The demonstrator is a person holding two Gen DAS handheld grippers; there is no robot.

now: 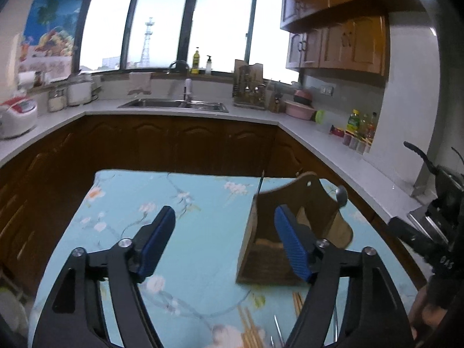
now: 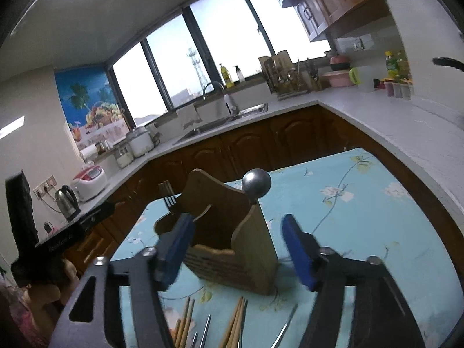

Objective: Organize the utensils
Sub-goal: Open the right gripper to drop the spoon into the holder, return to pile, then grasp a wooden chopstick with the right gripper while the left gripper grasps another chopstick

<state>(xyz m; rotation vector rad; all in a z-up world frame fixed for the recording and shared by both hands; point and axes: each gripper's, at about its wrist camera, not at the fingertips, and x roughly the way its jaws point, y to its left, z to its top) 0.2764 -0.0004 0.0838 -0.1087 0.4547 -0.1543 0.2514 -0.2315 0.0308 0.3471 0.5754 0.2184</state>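
Note:
A wooden utensil holder stands on the table with the floral blue cloth. A metal spoon and a fork stand upright in it. My left gripper is open and empty above the table, left of the holder. My right gripper is open and empty, its jaws either side of the holder, held above it. Wooden chopsticks and metal utensils lie loose on the cloth in front of the holder.
Kitchen counters run around the table with a sink, a rice cooker, a kettle, a dish rack, bowls and bottles. Dark wood cabinets stand below.

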